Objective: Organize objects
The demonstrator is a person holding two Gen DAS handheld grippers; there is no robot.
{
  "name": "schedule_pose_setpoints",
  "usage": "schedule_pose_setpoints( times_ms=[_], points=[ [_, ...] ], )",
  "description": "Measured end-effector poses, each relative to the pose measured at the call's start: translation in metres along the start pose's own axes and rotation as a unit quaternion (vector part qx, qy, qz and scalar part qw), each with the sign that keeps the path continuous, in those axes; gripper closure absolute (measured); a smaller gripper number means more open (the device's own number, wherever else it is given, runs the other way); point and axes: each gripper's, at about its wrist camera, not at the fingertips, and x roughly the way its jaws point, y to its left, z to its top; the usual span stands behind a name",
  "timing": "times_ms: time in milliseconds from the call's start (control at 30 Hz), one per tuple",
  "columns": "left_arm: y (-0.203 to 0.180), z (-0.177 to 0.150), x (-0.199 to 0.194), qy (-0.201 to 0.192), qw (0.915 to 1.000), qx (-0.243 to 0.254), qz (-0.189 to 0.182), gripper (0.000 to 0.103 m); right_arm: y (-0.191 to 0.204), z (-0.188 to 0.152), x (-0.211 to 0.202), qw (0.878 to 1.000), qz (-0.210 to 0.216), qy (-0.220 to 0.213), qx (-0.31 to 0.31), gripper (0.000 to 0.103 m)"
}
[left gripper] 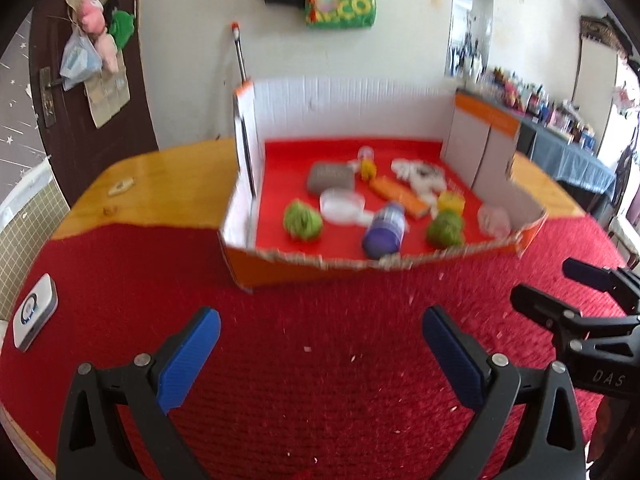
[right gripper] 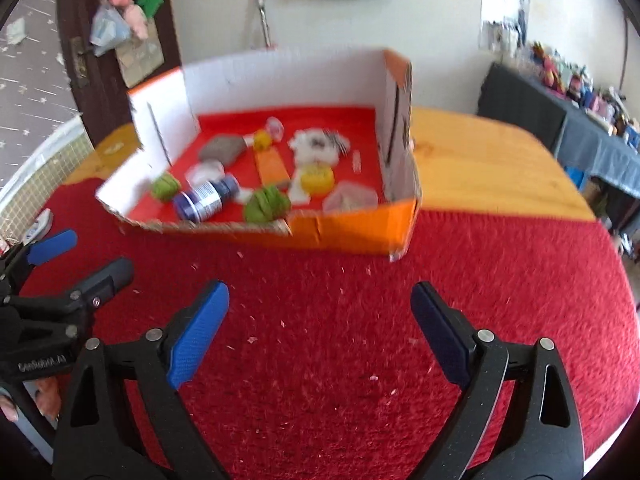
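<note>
An orange cardboard box (left gripper: 288,270) (right gripper: 352,228) with white inner walls and a red floor stands on the red cloth. Inside lie a blue bottle (left gripper: 385,230) (right gripper: 205,199) on its side, two green balls (left gripper: 303,221) (right gripper: 267,204), a grey block (left gripper: 330,177) (right gripper: 222,148), an orange bar (left gripper: 400,196) (right gripper: 273,166), a yellow piece (right gripper: 317,178) and white items. My left gripper (left gripper: 320,338) is open and empty over the cloth in front of the box; it also shows in the right wrist view (right gripper: 84,252). My right gripper (right gripper: 320,308) is open and empty beside it; it also shows in the left wrist view (left gripper: 556,284).
The red cloth (left gripper: 320,380) covers the near part of a wooden table (left gripper: 160,168). A white device (left gripper: 34,316) lies at the cloth's left edge. A small pale object (left gripper: 120,187) lies on the bare wood. A wall and a dark door (left gripper: 80,60) stand behind.
</note>
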Motion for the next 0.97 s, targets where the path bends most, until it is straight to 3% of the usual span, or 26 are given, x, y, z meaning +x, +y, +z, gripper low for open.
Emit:
schedule_pose_setpoints(
  times_ms=[200,367,967],
  points=[
    [0.005,-0.003,0.018,0.036,0.9993,-0.012,0.008,0.000,-0.008,-0.005,0.032,0.997,-0.037,0.061,0.018,0.008],
    [0.010,-0.004,0.036,0.068,0.9972,-0.023,0.021,0.000,-0.012,-0.006,0.038,0.996,-0.052,0.069,0.024,0.000],
    [0.011,-0.004,0.038,0.062,0.9973,-0.030,0.024,0.000,-0.012,-0.007,0.037,0.996,-0.054,0.066,0.026,0.000]
  ],
)
